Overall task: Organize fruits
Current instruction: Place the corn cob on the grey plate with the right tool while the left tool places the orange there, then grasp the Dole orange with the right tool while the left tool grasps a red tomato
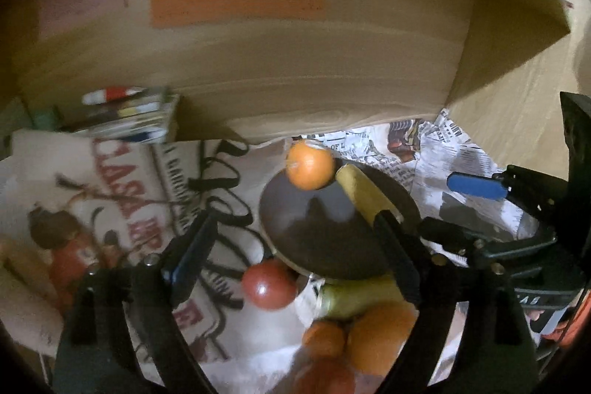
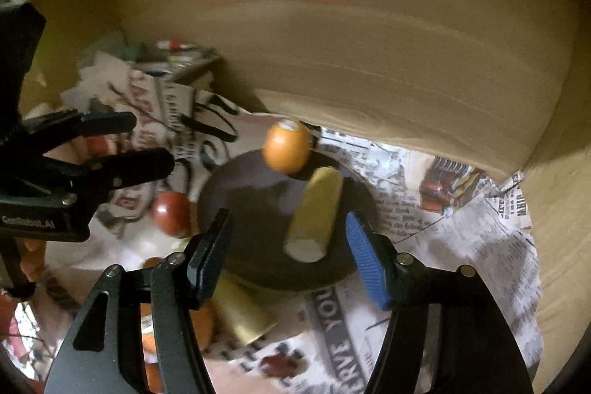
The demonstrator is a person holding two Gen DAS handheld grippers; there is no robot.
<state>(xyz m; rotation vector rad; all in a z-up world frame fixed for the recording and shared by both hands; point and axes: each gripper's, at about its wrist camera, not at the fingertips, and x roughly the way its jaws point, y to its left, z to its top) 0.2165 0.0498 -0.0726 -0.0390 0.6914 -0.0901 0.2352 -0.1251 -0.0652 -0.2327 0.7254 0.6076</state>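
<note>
Banana piece (image 2: 316, 209) lies on dark plate (image 2: 258, 209) — between open right claw (image 2: 290, 259) fingers.

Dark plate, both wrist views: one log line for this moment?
plate: orange, yellow piece | left gripper: open | right gripper: open, around yellow piece
</note>
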